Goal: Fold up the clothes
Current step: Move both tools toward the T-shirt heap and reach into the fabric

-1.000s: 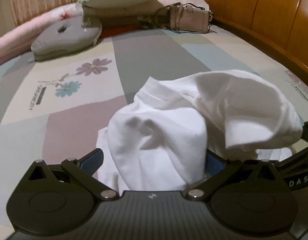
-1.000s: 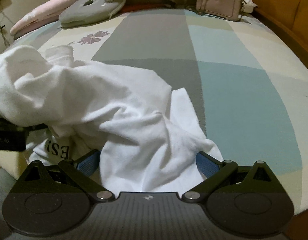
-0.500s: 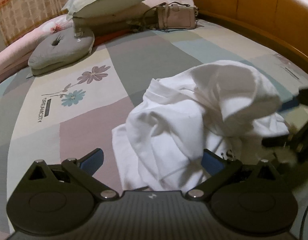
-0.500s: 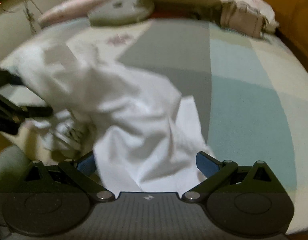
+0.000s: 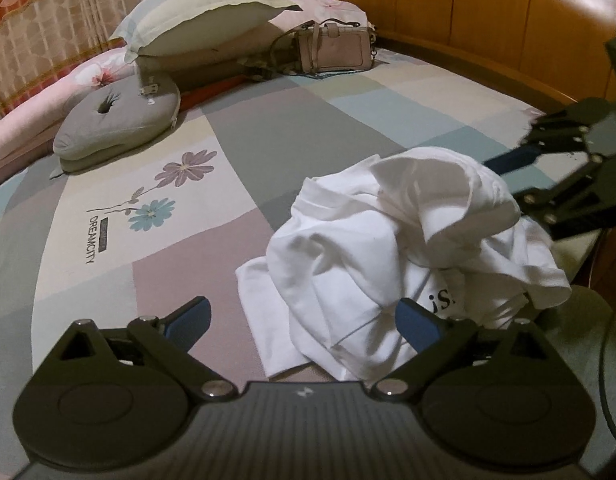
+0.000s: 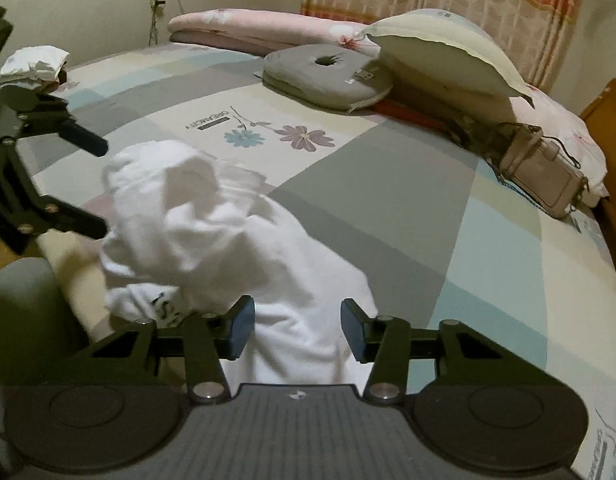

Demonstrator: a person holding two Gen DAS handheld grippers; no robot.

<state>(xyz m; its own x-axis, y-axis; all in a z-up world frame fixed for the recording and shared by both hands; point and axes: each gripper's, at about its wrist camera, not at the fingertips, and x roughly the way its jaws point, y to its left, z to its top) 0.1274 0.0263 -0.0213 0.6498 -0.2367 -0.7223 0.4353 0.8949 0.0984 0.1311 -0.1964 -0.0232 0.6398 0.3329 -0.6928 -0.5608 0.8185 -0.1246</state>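
A: Where's your white T-shirt (image 5: 372, 256) right now?

B: You've got it bunched in a heap on the patchwork bedsheet (image 5: 267, 136), at the near edge of the bed, with some black lettering showing on a fold low in the pile.

A: And your left gripper (image 5: 303, 320)?

B: Its jaws stand wide apart. A fold of the shirt lies between them and covers part of the right blue pad, but neither pad presses on it, so you aren't holding anything there.

A: The right gripper (image 6: 293, 330)?

B: You've just been closing its jaws; they're about half shut now. White cloth sits in the gap, yet there's space between both pads and the fabric, so no grip.

A: What else is around?

B: On the far side of the bed, a grey ring cushion (image 6: 328, 76), a cream pillow (image 6: 444, 52), and a beige handbag (image 5: 334, 48) by the wooden headboard (image 5: 488, 12).
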